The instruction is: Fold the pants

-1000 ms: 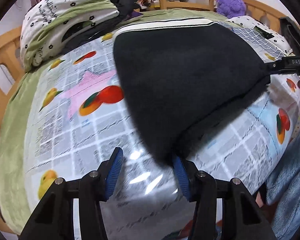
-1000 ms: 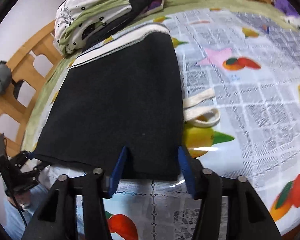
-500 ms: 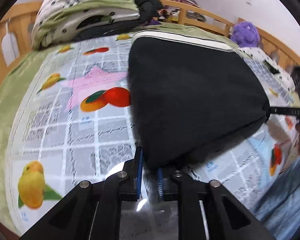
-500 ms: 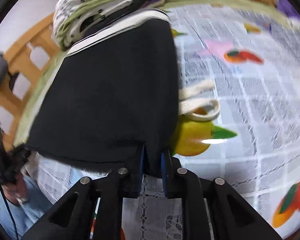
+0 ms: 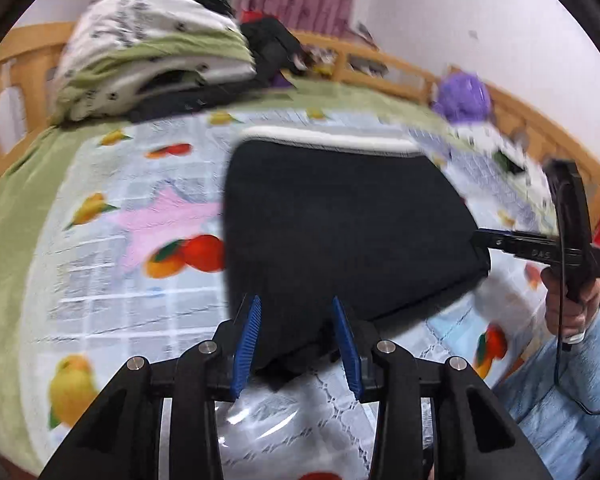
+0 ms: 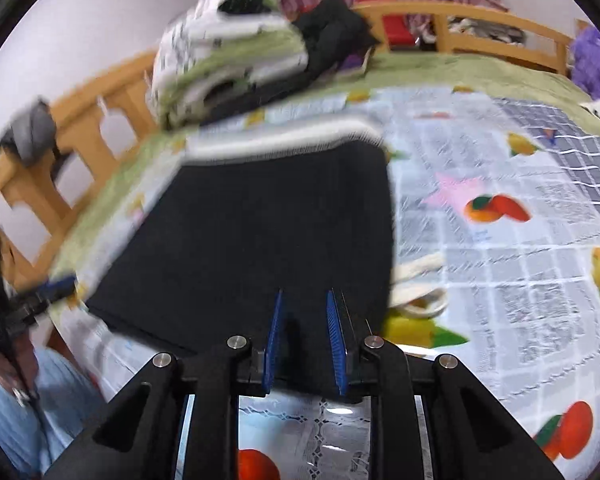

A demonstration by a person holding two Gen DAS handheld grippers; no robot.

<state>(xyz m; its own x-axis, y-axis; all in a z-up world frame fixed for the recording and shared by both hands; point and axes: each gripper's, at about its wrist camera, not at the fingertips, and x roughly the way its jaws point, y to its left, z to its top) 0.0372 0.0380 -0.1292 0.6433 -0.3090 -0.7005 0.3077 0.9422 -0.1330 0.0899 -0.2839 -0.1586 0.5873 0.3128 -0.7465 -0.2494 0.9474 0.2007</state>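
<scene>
The black pants with a white waistband lie on the fruit-print bed cover, waistband at the far end; they also show in the right wrist view. My left gripper has its blue pads apart, with the near left corner of the pants between them. My right gripper has its pads apart around the near right corner. A white drawstring sticks out beside the pants. In the left wrist view the right gripper sits at the pants' right corner.
A pile of folded bedding and dark clothes sits at the far end of the bed. A wooden rail runs around the bed. A purple plush toy lies at the far right. The person's blue-clad legs are at the bed's near edge.
Both grippers were shut on the pants' near corners half a second ago; now both have opened. Both cameras have tilted up and moved, with motion blur.
</scene>
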